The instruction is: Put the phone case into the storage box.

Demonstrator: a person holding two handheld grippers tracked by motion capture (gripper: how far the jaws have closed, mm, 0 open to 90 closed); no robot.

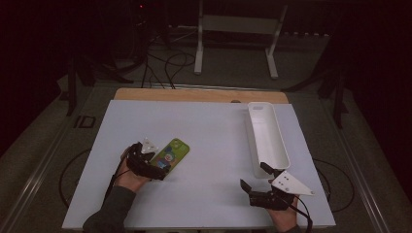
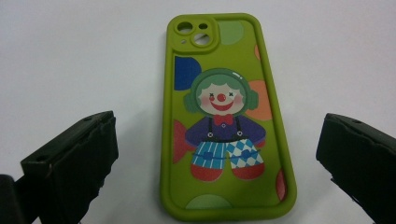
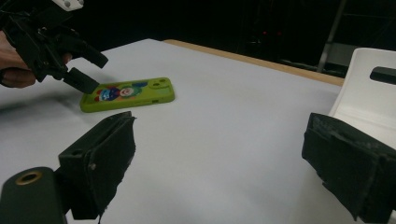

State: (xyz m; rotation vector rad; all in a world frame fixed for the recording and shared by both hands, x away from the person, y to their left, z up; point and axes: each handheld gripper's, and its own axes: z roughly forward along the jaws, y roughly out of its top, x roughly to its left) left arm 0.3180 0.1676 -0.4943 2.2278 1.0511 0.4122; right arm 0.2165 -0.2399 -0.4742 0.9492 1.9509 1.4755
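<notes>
Phone case (image 2: 226, 121) lies flat between the gaping left tongs (image 2: 219, 154), untouched.

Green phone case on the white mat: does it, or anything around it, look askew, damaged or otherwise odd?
Nothing stands out. The green phone case lies flat and whole, printed side up, angled on the white mat. The left tool hovers open over its near end. The white tray sits upright and empty by the open right tool.

A lime-green rubbery phone case (image 2: 227, 122) printed with a clown is lying flat on the white surface (image 2: 79, 56), directly ahead of the left hand-held gripper (image 2: 219, 158), whose black jaws are standing wide apart on either side without touching it.
</notes>
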